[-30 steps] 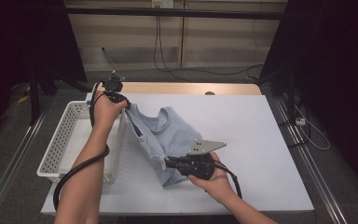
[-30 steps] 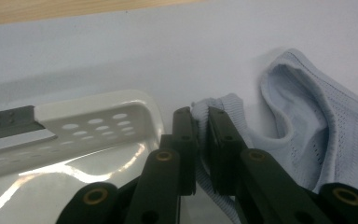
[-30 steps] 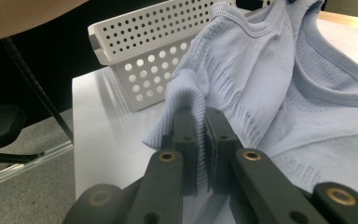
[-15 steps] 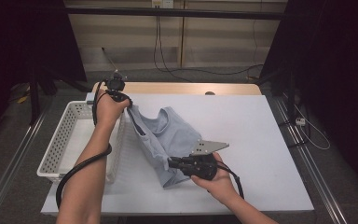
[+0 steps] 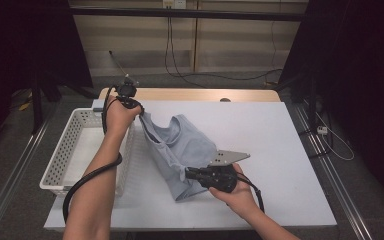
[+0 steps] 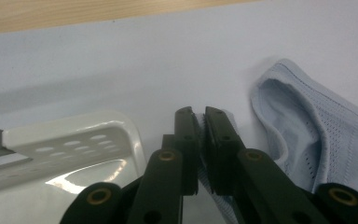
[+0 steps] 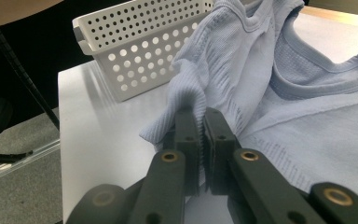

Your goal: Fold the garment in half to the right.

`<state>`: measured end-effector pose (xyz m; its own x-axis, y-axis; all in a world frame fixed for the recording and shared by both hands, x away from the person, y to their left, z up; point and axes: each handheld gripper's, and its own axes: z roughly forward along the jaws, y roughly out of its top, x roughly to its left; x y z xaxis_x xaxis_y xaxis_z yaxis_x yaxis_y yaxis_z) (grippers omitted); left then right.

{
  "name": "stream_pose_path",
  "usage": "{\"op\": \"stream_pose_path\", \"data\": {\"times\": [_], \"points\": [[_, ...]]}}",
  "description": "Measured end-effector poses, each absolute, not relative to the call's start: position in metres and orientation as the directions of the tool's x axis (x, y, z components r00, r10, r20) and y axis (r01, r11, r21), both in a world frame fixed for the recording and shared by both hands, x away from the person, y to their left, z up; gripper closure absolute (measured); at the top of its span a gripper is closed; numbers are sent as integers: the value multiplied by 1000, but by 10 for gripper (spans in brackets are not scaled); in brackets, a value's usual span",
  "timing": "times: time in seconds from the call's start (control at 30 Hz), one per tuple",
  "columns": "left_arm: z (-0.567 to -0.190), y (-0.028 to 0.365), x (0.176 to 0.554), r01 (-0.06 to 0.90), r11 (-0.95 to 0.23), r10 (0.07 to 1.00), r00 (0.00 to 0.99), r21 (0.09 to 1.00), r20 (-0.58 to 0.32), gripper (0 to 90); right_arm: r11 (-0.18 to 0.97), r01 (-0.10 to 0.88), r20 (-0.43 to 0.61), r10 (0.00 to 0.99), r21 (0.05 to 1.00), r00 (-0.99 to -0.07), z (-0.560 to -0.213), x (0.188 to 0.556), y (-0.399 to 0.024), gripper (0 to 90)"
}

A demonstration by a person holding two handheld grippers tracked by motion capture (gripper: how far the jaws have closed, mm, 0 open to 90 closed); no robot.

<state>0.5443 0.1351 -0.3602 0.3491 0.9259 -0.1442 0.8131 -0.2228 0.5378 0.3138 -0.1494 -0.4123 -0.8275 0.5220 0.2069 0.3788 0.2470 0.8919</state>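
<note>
A pale blue knit shirt [image 5: 192,145] is stretched over the white table [image 5: 280,135] between my two grippers. My left gripper [image 5: 141,115] is at the far left by the basket, shut on the shirt's upper edge. In the left gripper view its jaws [image 6: 200,116] pinch a thin fold of the cloth [image 6: 307,135], and they have just been closing tighter on it. My right gripper [image 5: 189,173] is near the front and shut on the shirt's ribbed hem. In the right gripper view the hem [image 7: 186,93] bunches above the closed jaws [image 7: 201,116].
A white perforated basket [image 5: 65,155] stands along the table's left side, close beside the shirt, its rim [image 6: 74,140] just left of my left gripper. A wooden strip [image 5: 190,94] runs along the table's far edge. Cables trail from both grippers.
</note>
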Motion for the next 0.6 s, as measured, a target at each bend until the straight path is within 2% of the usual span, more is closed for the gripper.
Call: {"op": "stream_pose_path", "data": {"times": [0.6], "points": [[-361, 111, 553, 797, -249, 913, 383, 551, -142, 847, 237, 392, 200, 570, 889, -797, -416, 310, -165, 877]]}}
